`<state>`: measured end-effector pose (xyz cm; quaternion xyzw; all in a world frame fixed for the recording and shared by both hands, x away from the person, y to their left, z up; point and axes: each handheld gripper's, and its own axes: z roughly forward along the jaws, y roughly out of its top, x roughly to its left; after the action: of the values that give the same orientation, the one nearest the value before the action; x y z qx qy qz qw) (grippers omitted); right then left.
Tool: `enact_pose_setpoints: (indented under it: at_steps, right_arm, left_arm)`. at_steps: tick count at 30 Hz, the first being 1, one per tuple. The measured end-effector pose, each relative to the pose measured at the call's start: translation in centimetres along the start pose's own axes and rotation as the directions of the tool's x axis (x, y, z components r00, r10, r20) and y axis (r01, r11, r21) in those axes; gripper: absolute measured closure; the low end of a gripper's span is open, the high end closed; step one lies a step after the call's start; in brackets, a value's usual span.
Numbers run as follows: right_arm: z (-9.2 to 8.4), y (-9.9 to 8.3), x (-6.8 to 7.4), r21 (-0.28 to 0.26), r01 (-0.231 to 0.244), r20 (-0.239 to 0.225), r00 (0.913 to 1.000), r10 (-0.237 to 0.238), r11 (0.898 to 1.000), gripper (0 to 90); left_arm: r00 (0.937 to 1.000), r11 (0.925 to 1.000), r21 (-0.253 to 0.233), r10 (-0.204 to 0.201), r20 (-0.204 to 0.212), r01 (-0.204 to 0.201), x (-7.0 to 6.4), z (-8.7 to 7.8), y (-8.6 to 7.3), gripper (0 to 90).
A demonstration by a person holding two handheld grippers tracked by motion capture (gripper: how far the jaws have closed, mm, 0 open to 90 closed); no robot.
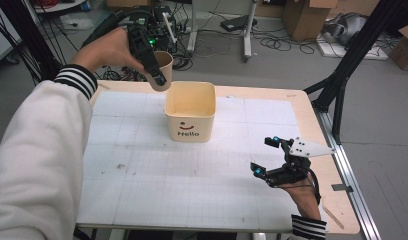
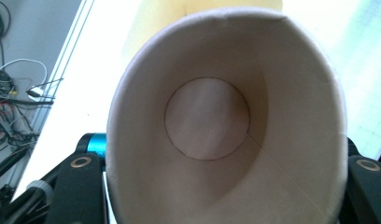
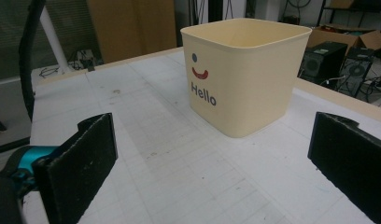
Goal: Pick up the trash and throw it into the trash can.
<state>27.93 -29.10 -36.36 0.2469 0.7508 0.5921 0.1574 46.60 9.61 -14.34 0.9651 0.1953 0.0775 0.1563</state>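
**Paper cup held at bin's far-left corner**

Left tongs (image 1: 153, 67) were clenched on a paper cup (image 1: 163, 70), held in the air above the tabletop (image 1: 142, 175) at the far-left corner of the bin (image 1: 190, 112). Cup was plain brown-beige paper, tapered, tilted with the mouth up and toward the far side in the high view. In the left gripper view the mouth faced the camera: rim squeezed to an oval, pale inside, round flat bottom, one side seam running down the wall, nothing inside. Black jaws sat on either side of the cup wall, pressing it.

Bin stood upright mid-tabletop, just beside and below the cup: cream, square with rounded corners, open top, looked empty, a dot, a red smile and "Hello" printed on the near face.

Right tongs (image 1: 264, 155) were released, jaws wide apart with nothing between them, low over the near-right part of the tabletop, well apart from the bin and aimed toward it.
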Motion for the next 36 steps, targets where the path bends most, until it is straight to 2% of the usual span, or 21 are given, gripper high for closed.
enact_pose_setpoints:
  at_steps: [1,10,18,36]
  right_arm:
    - [0.0,0.0,0.0,-0.001,-0.001,0.000,1.0000,0.001,1.000,0.2]
    - [0.0,0.0,-0.1,-0.004,0.005,0.004,1.0000,-0.005,1.000,0.2]
    - [-0.1,0.0,0.0,-0.005,0.000,0.004,1.0000,0.000,1.000,0.2]
    - [-0.2,-0.1,-0.1,-0.006,-0.002,0.009,1.0000,0.002,1.000,0.2]
  left_arm:
    - [1.0000,0.9999,-0.010,-0.002,0.001,0.002,0.0,0.1,0.3,34.7]
    - [0.9996,0.9995,0.008,0.030,0.002,-0.030,0.0,0.9,2.9,34.6]
    - [0.9996,0.9995,-0.016,0.028,0.010,-0.028,0.2,1.4,4.7,34.6]
    - [0.9996,0.9987,-0.048,0.018,0.023,-0.017,1.4,2.7,6.5,34.6]
